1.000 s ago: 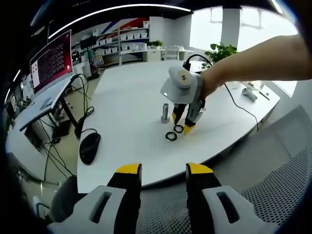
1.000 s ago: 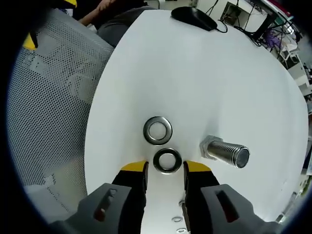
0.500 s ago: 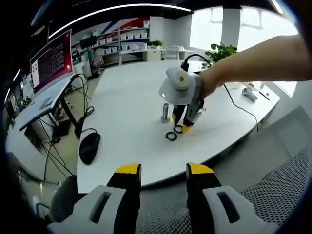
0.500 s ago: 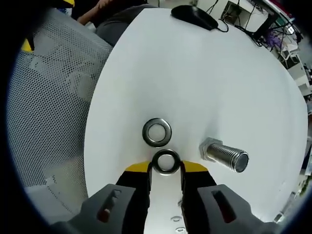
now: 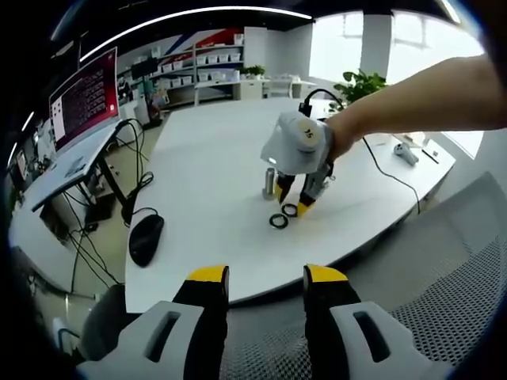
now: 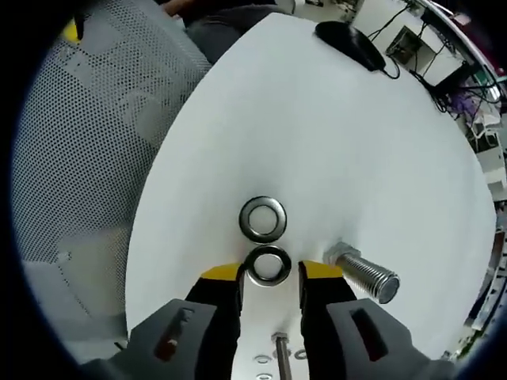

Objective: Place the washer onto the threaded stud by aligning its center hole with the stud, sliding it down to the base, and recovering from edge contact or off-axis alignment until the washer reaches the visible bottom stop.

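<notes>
Two steel washers lie flat on the white table point(image 6: 333, 142). The nearer washer point(image 6: 268, 265) sits between the yellow fingertips point(image 6: 220, 273) of my right gripper point(image 6: 269, 271). The jaws flank it with a thin gap on each side, so the gripper is open. The second washer point(image 6: 264, 218) lies just beyond it. The threaded stud point(image 6: 360, 269) stands on its hex base to the right of the tips. In the left gripper view the right gripper point(image 5: 295, 204) hangs over both washers point(image 5: 278, 221) beside the stud point(image 5: 269, 184). My left gripper point(image 5: 268, 277) is open, low in front of the table edge.
A black mouse point(image 5: 146, 239) with its cable lies at the table's near left; it also shows as the mouse point(image 6: 348, 39). A grey mesh chair point(image 6: 87, 158) stands by the table edge. A monitor point(image 5: 83, 99) is on a side desk. A person's arm point(image 5: 420, 99) reaches in from the right.
The right gripper has come forward until the nearer washer lies between its tips. Its jaws narrowed slightly, then widened again. The right view has tilted. The left gripper has stayed still.
</notes>
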